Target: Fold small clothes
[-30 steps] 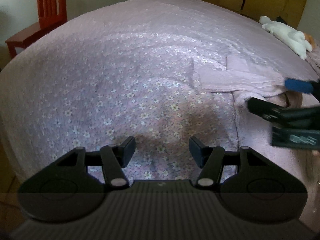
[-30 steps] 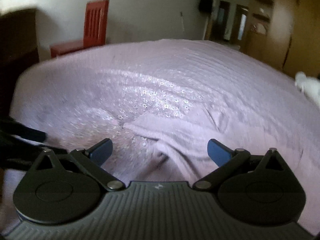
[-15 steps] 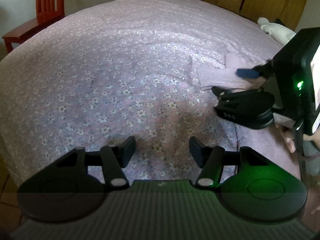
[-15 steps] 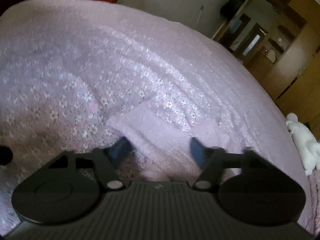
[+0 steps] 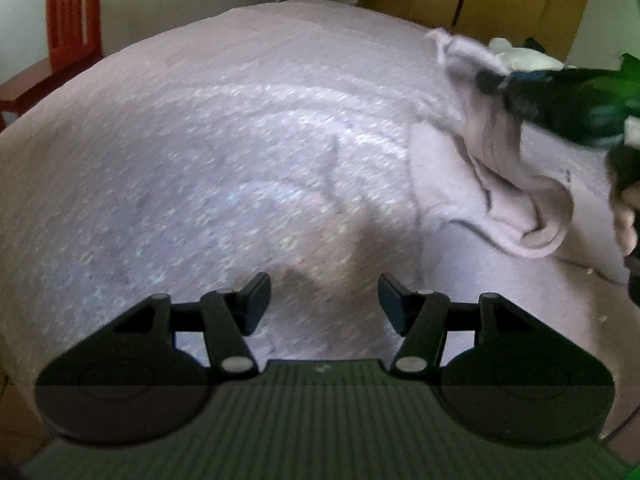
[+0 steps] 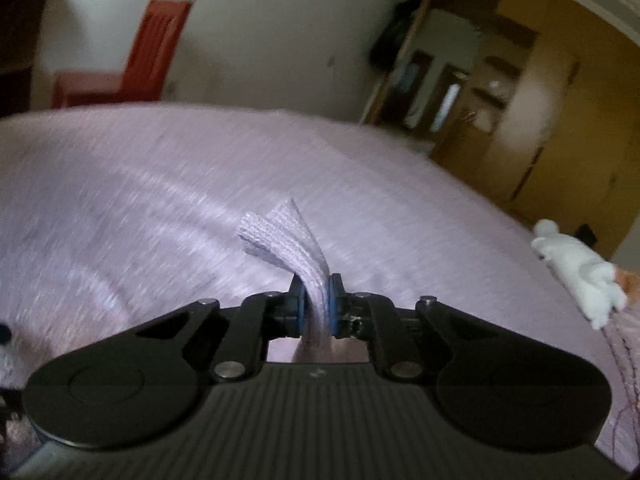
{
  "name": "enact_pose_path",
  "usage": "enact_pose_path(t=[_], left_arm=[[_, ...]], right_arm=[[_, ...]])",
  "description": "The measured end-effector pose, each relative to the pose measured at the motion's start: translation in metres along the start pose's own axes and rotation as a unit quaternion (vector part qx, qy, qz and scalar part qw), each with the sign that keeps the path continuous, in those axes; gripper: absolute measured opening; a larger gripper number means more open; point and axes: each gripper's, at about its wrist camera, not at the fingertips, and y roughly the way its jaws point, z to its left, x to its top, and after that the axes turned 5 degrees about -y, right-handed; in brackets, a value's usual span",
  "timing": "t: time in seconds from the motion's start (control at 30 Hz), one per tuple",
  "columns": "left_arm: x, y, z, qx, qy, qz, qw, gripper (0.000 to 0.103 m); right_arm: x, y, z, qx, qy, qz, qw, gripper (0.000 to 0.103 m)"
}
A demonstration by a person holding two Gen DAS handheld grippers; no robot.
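Where blue pads pinch: lilac knit garment [image 6: 294, 240] within right hand-held gripper [image 6: 316, 304].

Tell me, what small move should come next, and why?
Probably carry the lifted sleeve across onto the garment's body lying on the bed. The right gripper is shut on it, raised off the bedspread, while the left gripper hangs open and holds nothing.

Left wrist view: sits low over bedspread [image 5: 208, 168], faces across bed toward far wall, red chair [image 5: 72, 12] at 10 o'clock, wardrobe doors at 1 o'clock.

Right wrist view: higher, tilted up (more wall than bed). Shared: red chair [image 6: 156, 48] at 11 o'clock, bedspread [image 6: 120, 184], white soft toy [image 6: 576, 268] at 3 o'clock.
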Motion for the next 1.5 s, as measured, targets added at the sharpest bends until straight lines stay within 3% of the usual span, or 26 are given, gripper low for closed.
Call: enact_pose_path(t=[0.17,0.37,0.53,0.67,0.93,1.03,1.07,1.1,1.2,1.33,1.43,1.5], left_arm=[[0.009,0.001,-0.020,-0.016,0.015,-0.010,0.9997,0.061],[0.010,0.011,-0.046,-0.022,0.036,-0.004,0.9991,0.061],[0.005,0.026,-0.063,-0.017,0.055,0.007,0.9983,0.061],[0.001,0.038,-0.073,-0.004,0.065,0.014,0.9978,0.061],[-0.004,0.050,-0.089,0.010,0.078,0.027,0.9966,0.061],[-0.003,0.053,-0.092,0.014,0.080,0.027,0.9963,0.061],[-0.003,0.054,-0.093,0.016,0.080,0.027,0.9964,0.061],[-0.003,0.055,-0.094,0.016,0.079,0.026,0.9964,0.061],[-0.003,0.057,-0.096,0.015,0.075,0.029,0.9966,0.061],[-0.006,0.060,-0.100,0.019,0.072,0.034,0.9966,0.061],[-0.007,0.062,-0.102,0.025,0.073,0.034,0.9965,0.061],[-0.007,0.064,-0.102,0.027,0.068,0.034,0.9967,0.061]], right_arm=[[0.000,-0.030,-0.050,-0.048,0.036,-0.028,0.998,0.012],[-0.034,-0.061,-0.110,-0.101,0.091,-0.023,0.990,0.012],[-0.086,-0.082,-0.146,-0.132,0.146,0.005,0.980,0.012],[-0.142,-0.097,-0.156,-0.166,0.200,0.027,0.965,0.012],[-0.245,-0.106,-0.165,-0.134,0.326,0.099,0.930,0.013],[-0.267,-0.113,-0.165,-0.128,0.366,0.126,0.913,0.035],[-0.274,-0.118,-0.165,-0.132,0.376,0.134,0.907,0.049],[-0.279,-0.119,-0.168,-0.131,0.381,0.136,0.905,0.062],[-0.291,-0.133,-0.165,-0.119,0.391,0.129,0.904,0.079],[-0.290,-0.140,-0.172,-0.089,0.418,0.131,0.894,0.086],[-0.268,-0.134,-0.187,-0.081,0.439,0.120,0.887,0.088],[-0.246,-0.120,-0.196,-0.072,0.438,0.121,0.888,0.089]])
